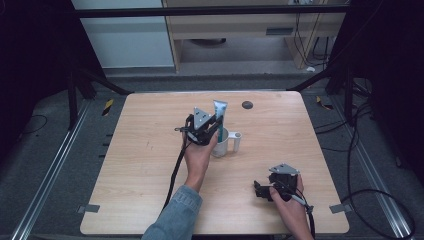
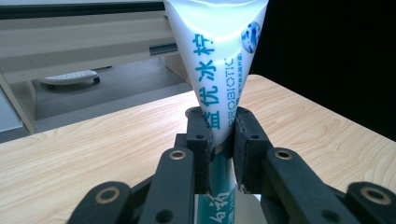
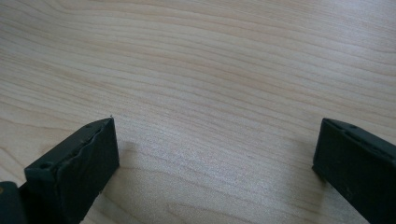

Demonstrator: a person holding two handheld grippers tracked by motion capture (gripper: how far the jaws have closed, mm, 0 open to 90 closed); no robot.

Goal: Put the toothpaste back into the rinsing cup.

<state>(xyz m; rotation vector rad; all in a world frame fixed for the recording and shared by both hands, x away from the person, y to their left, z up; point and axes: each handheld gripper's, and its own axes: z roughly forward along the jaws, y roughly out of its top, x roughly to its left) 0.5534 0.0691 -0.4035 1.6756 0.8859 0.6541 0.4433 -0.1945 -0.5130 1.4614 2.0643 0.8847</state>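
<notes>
Tube: toothpaste tube [image 1: 219, 116] is standing upright with its flat crimped end on top and its lower part going down into the cup; the upper half is looking white to pale blue with blue lettering, and the lower part is turning a darker teal.
Tube up close: in the left gripper view the tube [image 2: 217, 70] is widening upward from the jaws, showing blue characters, the word PROBIOTIC running up its side and a small round blue mark near the top corner.
Cup: white cup [image 1: 221, 142] with a handle on its right side is sitting on the table, slightly behind the middle, and is holding the lower end of the tube; anything else inside it is hidden.
Left gripper: left gripper [image 1: 216, 125] is being held just to the left of the cup, its jaws pinching the tube from both sides about halfway up; in its own view the left gripper [image 2: 220, 140] is showing both black pads pressing flat against the tube.
Right gripper: right gripper [image 1: 260, 190] is resting low at the near right part of the table, well apart from the cup; in its own view its jaws are standing wide apart over bare wood with nothing between them.
Table: wooden table [image 1: 150, 150] is carrying a small dark round disc [image 1: 247, 105] near its far edge, behind the cup.
</notes>
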